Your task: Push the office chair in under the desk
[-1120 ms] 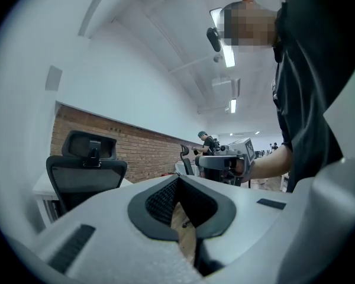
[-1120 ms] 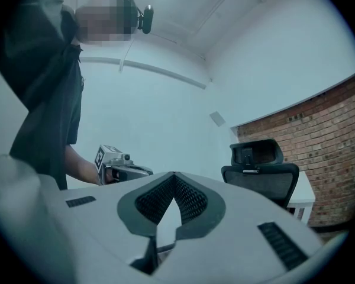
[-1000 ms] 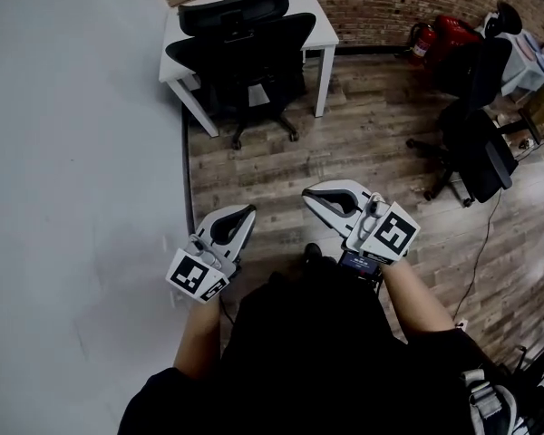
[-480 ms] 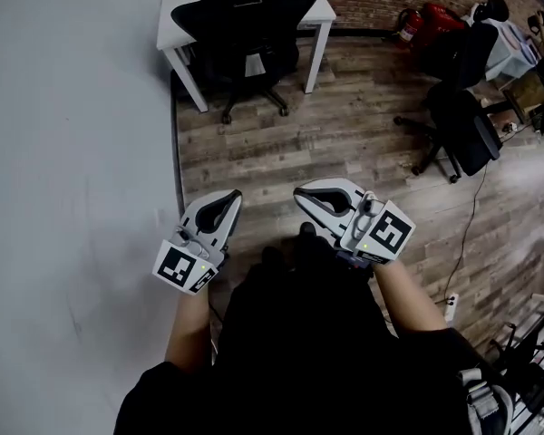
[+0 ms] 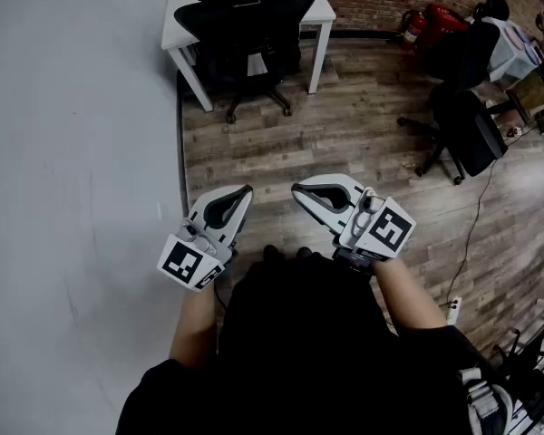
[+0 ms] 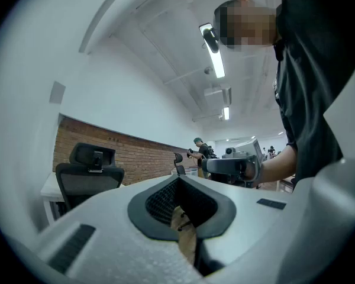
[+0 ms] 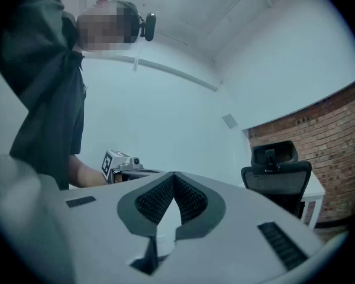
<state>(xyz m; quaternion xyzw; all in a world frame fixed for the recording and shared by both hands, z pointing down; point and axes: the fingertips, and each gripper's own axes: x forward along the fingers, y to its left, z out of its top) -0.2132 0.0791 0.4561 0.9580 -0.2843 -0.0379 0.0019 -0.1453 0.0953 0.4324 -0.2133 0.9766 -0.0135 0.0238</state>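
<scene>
The black mesh-backed office chair (image 5: 245, 25) stands right at the white rectangular counter (image 5: 176, 25), its back towards the person and its seat seemingly tucked beneath the top, though its castors reach out onto the wood-plank floor (image 5: 344, 152) just past the counter's front legs. From here I would say it is largely in. Whether it has gone as far under the counter as it can, I cannot tell. Nobody is pushing at the moment: both tools are held out level, well apart from the counter with a long stretch of bare floor between. The left gripper (image 5: 245, 191) has its fingers (image 6: 157, 201) closed together on nothing, and the right gripper (image 5: 298, 190) likewise has its fingers (image 7: 151, 203) pressed shut and empty. If the seat does need more travel, what is left is to walk up to the counter and nudge the backrest forward. Otherwise the job looks finished. A second dark office chair (image 5: 467, 134) stands far to the counter's right, untouched.
</scene>
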